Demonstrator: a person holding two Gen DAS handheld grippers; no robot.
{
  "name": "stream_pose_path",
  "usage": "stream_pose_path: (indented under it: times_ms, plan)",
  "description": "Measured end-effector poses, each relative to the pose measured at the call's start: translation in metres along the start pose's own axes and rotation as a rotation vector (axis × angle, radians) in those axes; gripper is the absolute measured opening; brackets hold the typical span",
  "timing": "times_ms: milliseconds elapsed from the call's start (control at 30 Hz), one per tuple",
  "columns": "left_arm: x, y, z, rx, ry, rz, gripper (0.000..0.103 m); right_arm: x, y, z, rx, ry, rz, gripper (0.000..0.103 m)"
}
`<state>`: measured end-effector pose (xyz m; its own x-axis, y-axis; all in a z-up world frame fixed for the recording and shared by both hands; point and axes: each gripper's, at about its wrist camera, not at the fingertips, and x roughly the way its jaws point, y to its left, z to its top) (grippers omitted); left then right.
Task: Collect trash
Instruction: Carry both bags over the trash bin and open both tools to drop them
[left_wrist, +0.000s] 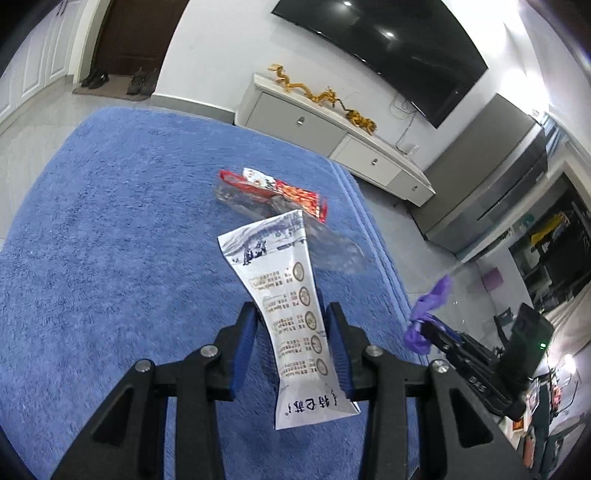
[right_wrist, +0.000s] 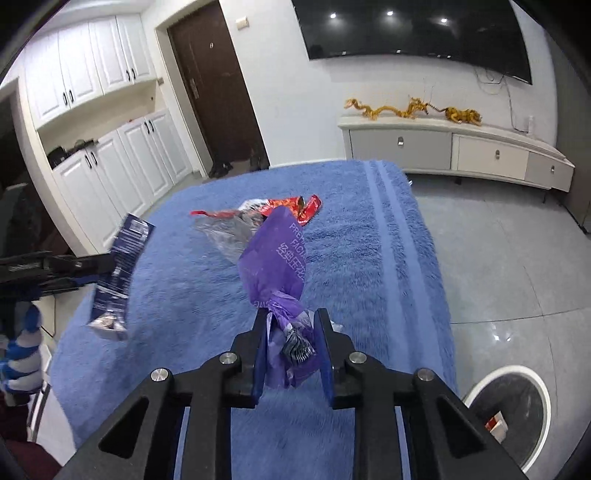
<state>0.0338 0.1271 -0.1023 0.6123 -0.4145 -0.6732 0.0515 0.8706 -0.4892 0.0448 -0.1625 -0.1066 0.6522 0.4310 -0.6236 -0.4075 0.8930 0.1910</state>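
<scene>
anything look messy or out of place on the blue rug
Yes: a red wrapper and a crumpled clear wrapper lie loose on the rug, overlapping near its middle. The other litter is already lifted, a white packet in the left claw and a purple one in the right claw.

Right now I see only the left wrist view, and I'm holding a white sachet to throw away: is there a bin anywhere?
Observer: Yes, a round white-rimmed bin stands on the floor, right of the blue cloth.
Operator: Is it empty?
Observer: No, a red-and-white scrap lies inside.
Operator: What's on my sachet's far side?
Observer: The sachet is dark blue on that side, with small print.
</scene>
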Motion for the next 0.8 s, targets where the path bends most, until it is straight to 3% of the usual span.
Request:
stream_pose_path:
  times_ms: [200,400,800]
  plan:
    - [-0.007,-0.035,-0.004,0.075,-0.011,-0.001,0.036,-0.047,-0.009,-0.011,0.025,-0.080,-0.021,0.019]
    - [0.004,-0.090,-0.002,0.181,0.008,-0.029,0.035,-0.079,-0.043,-0.027,0.095,-0.150,-0.055,0.017]
    - [0.085,-0.225,-0.011,0.389,0.149,-0.137,0.034,-0.132,-0.147,-0.067,0.316,-0.252,-0.191,0.017]
